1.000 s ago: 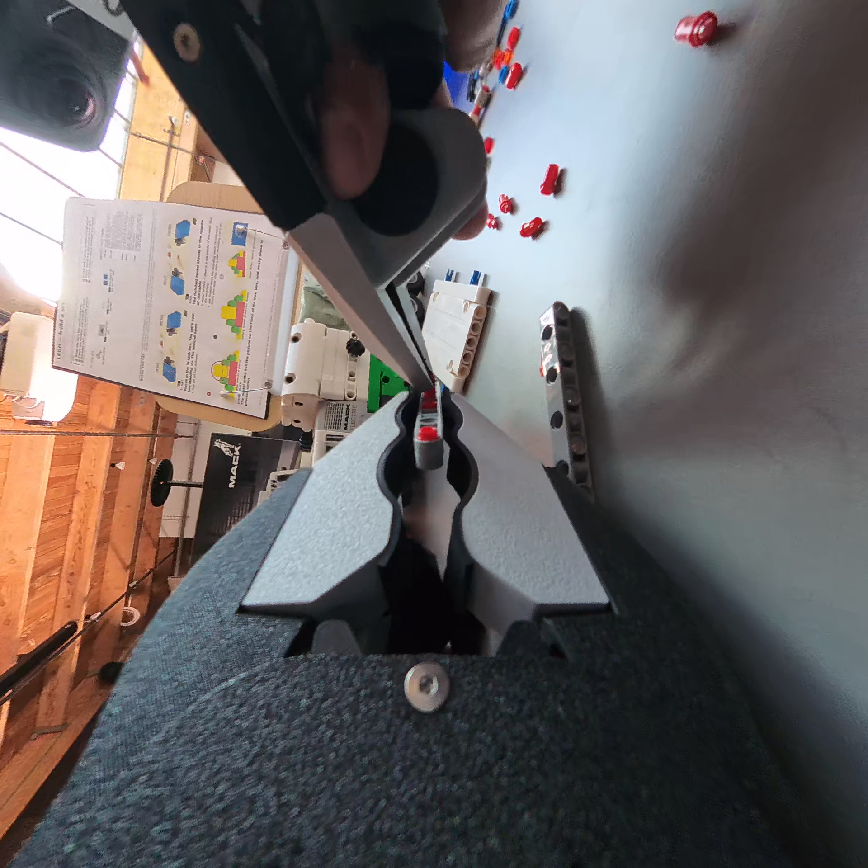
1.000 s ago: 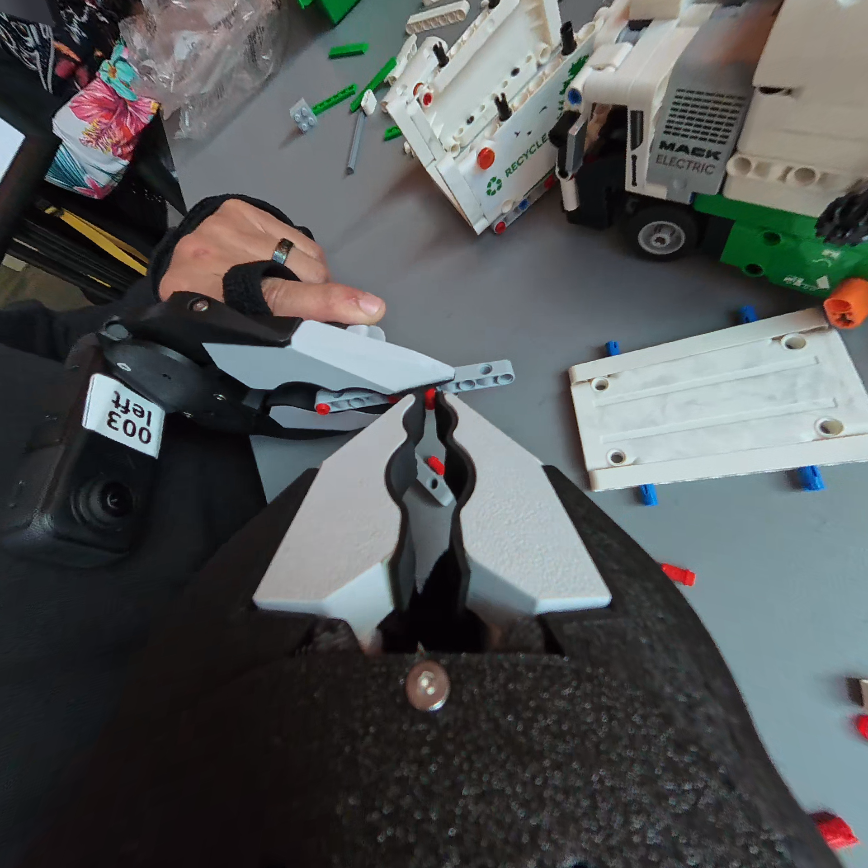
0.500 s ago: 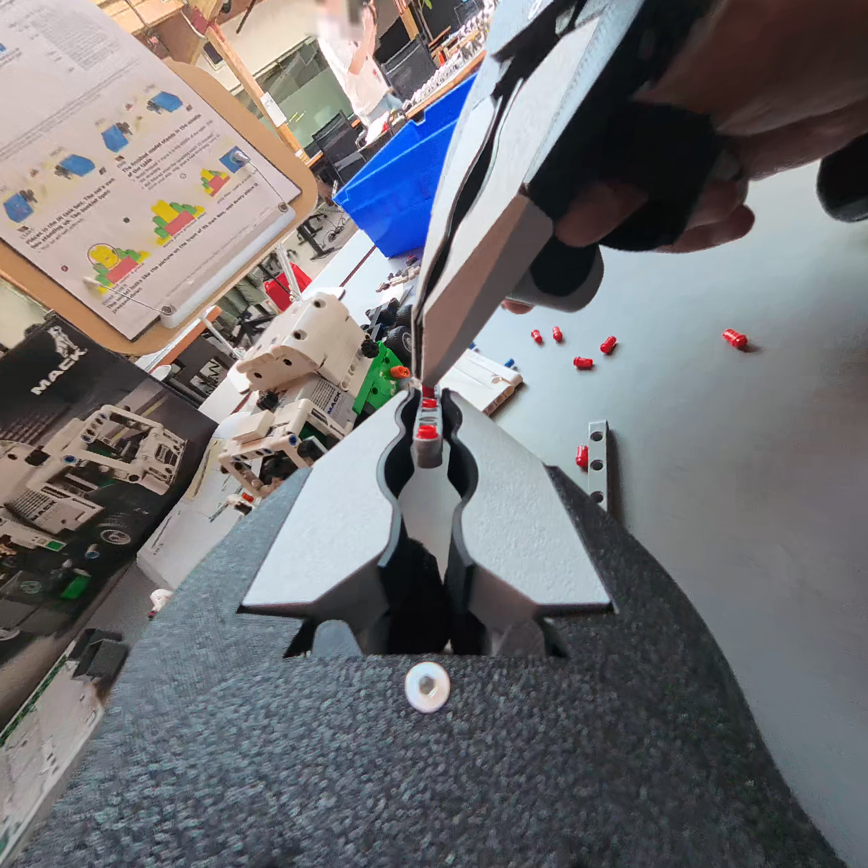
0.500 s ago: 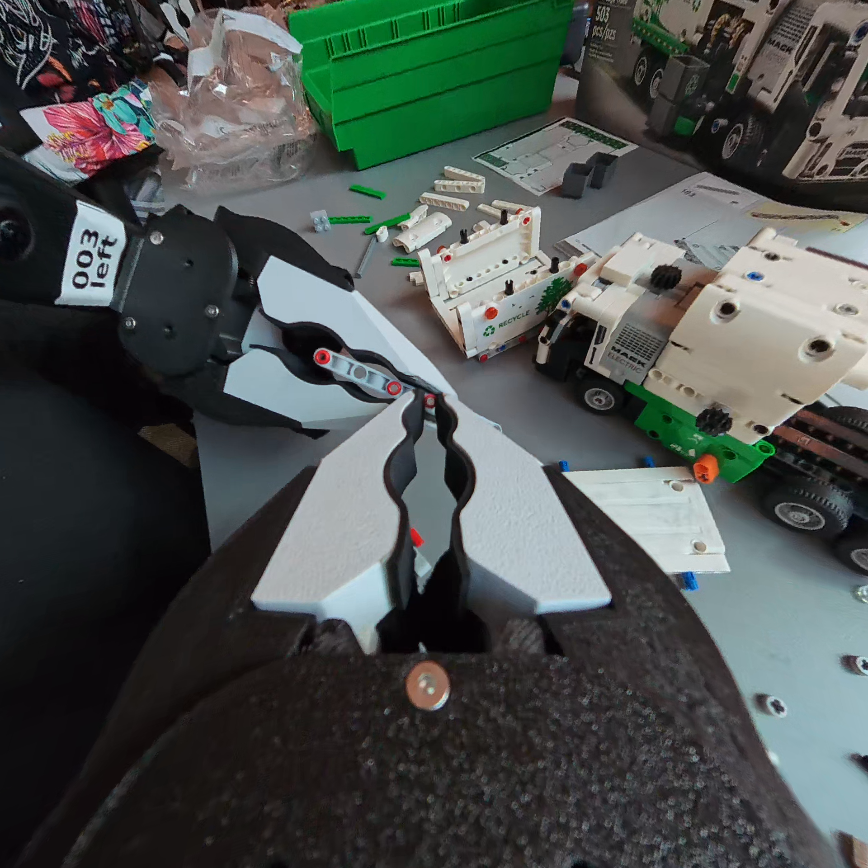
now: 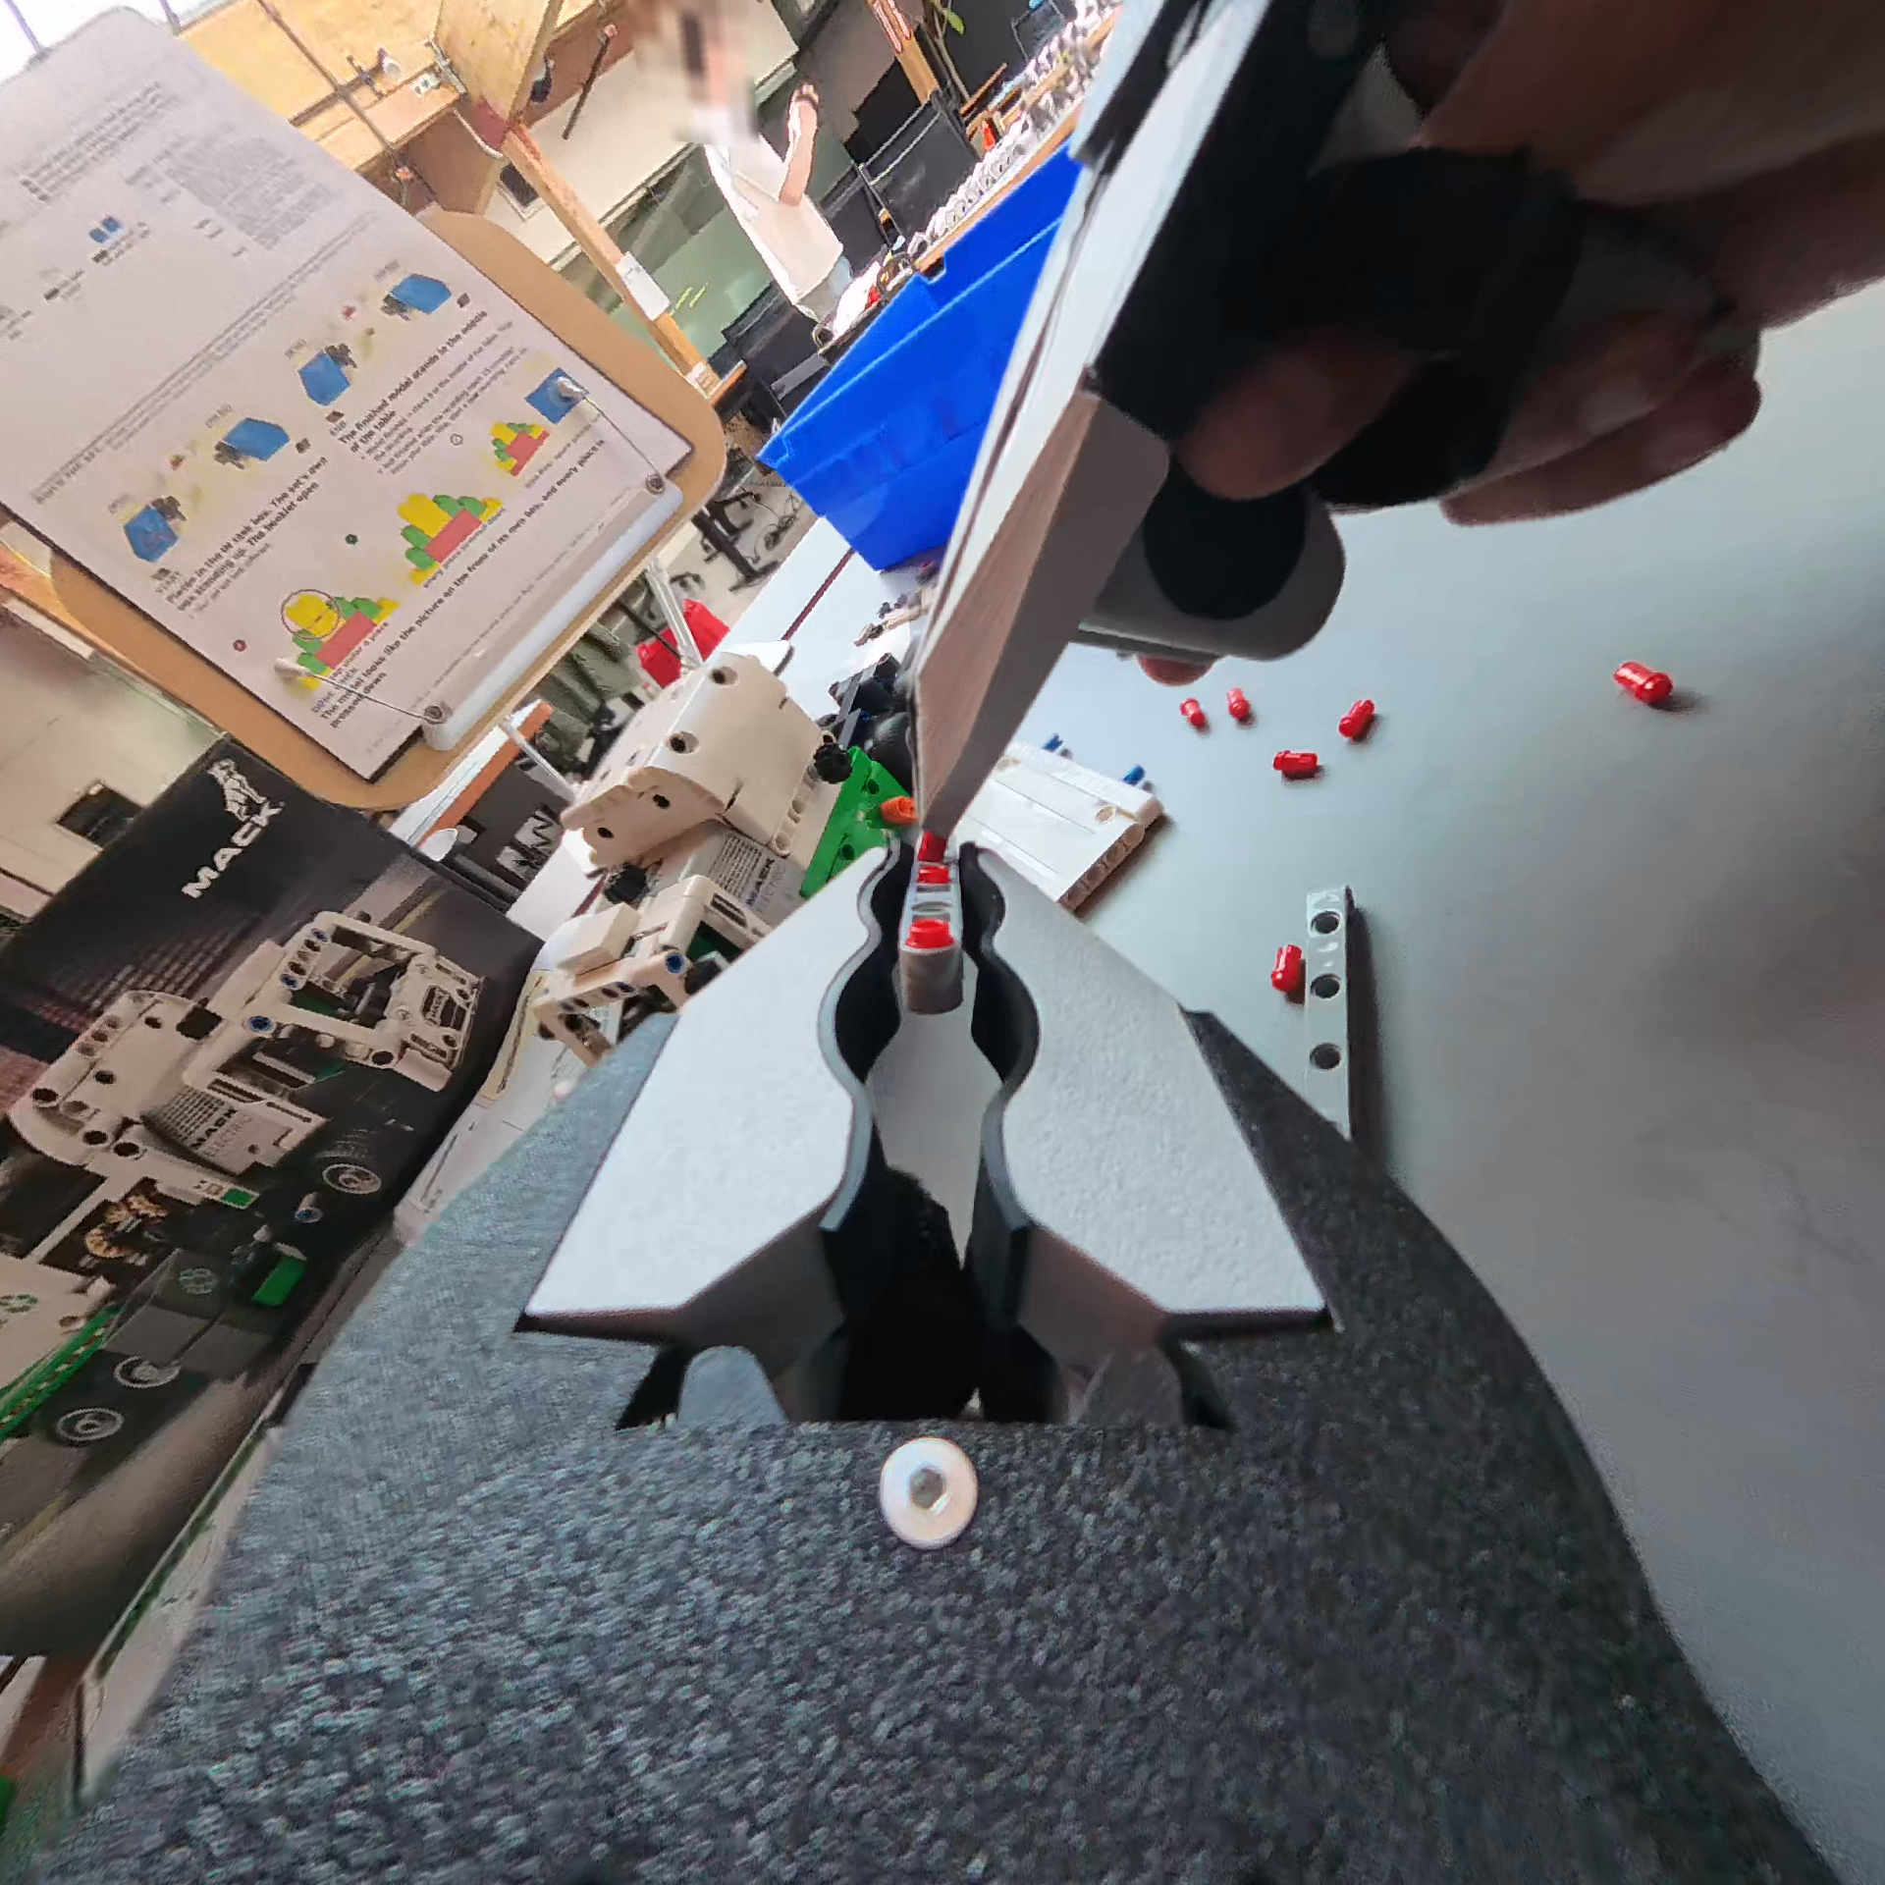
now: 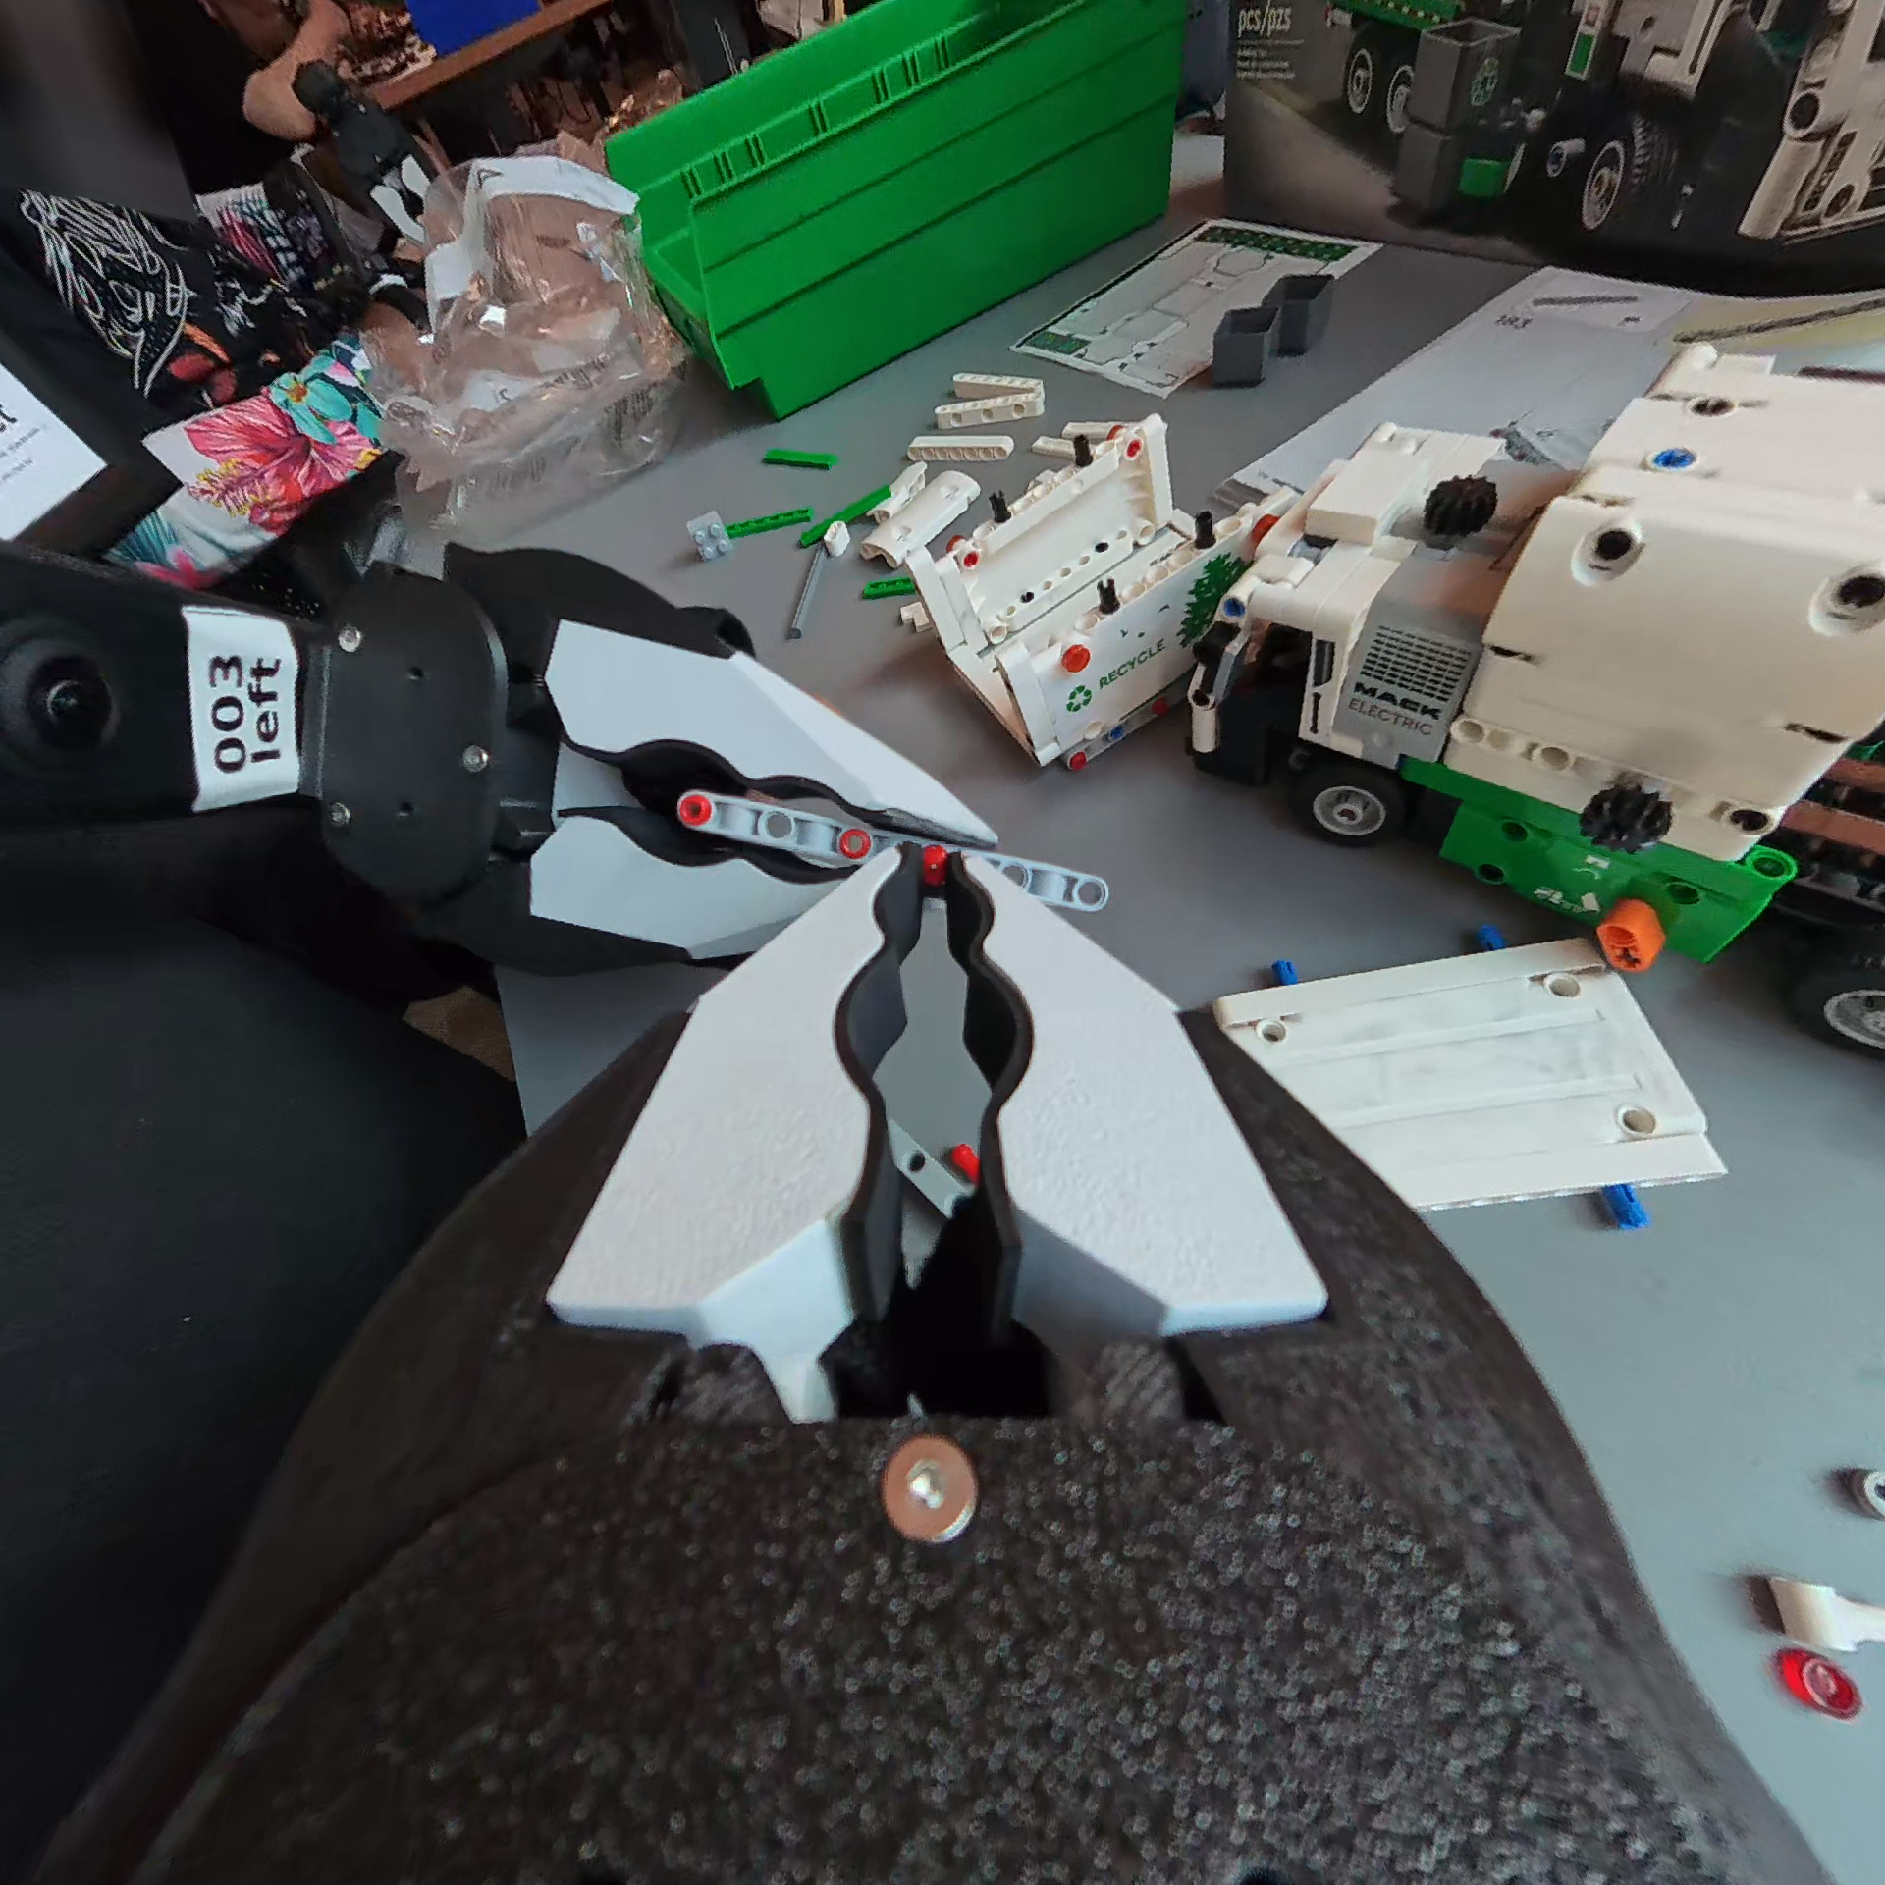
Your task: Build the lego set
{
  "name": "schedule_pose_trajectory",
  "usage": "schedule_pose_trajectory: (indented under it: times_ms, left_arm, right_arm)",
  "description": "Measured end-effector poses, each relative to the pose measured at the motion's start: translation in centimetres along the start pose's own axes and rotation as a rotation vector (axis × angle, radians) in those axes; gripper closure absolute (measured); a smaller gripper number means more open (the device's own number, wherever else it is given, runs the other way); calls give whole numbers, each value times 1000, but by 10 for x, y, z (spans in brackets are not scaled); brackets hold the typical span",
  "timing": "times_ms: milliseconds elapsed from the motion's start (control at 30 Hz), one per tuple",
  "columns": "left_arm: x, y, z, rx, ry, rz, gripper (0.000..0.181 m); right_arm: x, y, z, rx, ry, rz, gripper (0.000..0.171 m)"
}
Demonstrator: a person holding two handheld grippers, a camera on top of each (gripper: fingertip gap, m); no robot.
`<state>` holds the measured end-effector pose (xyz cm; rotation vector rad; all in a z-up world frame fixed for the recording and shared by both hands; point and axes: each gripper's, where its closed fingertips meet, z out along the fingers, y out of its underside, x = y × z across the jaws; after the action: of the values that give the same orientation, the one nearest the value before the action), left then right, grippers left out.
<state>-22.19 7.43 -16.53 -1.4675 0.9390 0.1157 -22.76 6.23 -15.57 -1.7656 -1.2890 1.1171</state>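
left gripper [image 5: 930, 867]: fingers clamped on a grey liftarm beam [image 6: 816, 831], held out flat above the bench [image 6: 1275, 867]; two red pins already sit in the part between the fingers, and the far end with its open holes pokes out past the fingertips

right gripper [image 6: 933, 867]: fingers pinched together on a small red pin [image 6: 933, 860], right at the very tips

pin vs beam: the pin is pressed up against the side of the beam, just past the left fingertips; can't tell if it's actually seated in a hole

behind the right fingers: another grey beam [image 5: 1326, 1005] lies flat on the bench with a loose red pin just beside it

past the right fingertips: white flat panel [image 6: 1459, 1066] with blue pins sticking out of its edges, lying on the bench

further out, right of the fingertips: half-built white and green truck [image 6: 1530, 663], with a white side-wall section [image 6: 1061, 602] tipped over just beside its cab

far back: green bin [image 6: 898, 184] and a crumpled clear bag [image 6: 520, 337]

off to the right of the left fingers: a scatter of loose red pins [image 5: 1295, 760] on the bench
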Motion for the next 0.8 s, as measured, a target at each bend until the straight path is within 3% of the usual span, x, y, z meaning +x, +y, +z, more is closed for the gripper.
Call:
schedule_pose_trajectory:
  times_ms: [333,633,800]
  left_arm:
    - [11,7,1,-40,-12,204,176]
    - [17,10,2,-50,-12,311,176]
    - [16,6,2,-47,-5,244,176]
  right_arm:
    - [1,17,0,-198,-16,26,168]
    - [1,23,0,-237,-55,38,168]
    - [0,22,2,-220,-59,35,168]
